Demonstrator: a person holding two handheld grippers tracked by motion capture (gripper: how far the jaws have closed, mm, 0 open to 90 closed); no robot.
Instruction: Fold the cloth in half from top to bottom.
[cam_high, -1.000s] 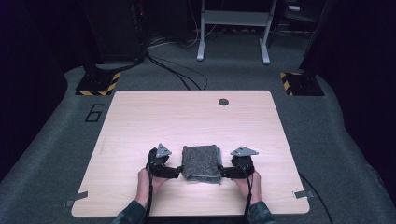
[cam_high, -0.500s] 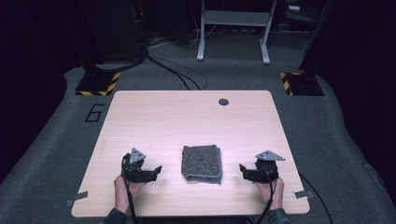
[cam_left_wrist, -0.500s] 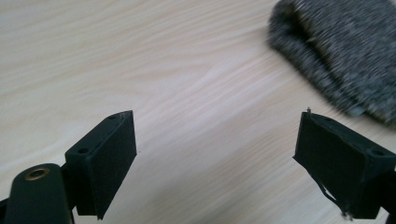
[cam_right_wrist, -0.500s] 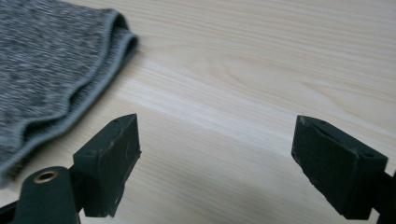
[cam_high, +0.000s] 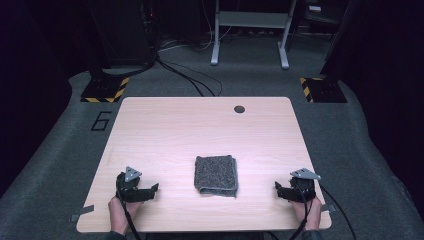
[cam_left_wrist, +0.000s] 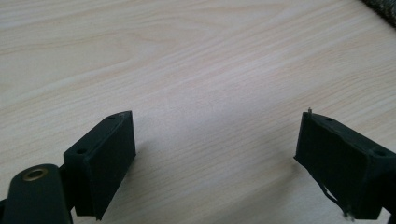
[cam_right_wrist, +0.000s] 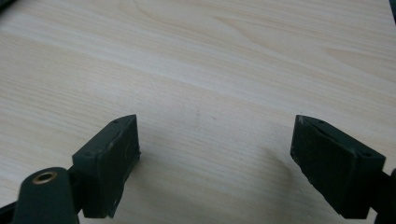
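Now I have both claws drawn away from the folded grey cloth (cam_high: 216, 174): left claw (cam_high: 152, 190) and right claw (cam_high: 278, 189) gape empty, well apart from it on the table (cam_high: 200, 125); folding looks finished.

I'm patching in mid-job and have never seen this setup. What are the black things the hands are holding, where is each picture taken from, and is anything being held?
There is no robot arm here. A person at the near edge of a wooden table holds a hand tool with two-jaw tongs in each hand. The high view comes from a fixed camera above, looking forward and down: the left tongs sit at the near left, the right tongs at the near right. The other two pictures come from cameras riding on the tools, each looking along its own black jaws: the left tongs and the right tongs. Both stand wide open over bare wood, holding nothing. Between them lies a folded grey cloth, touched by neither. A small dark round hole sits near the table's far edge.
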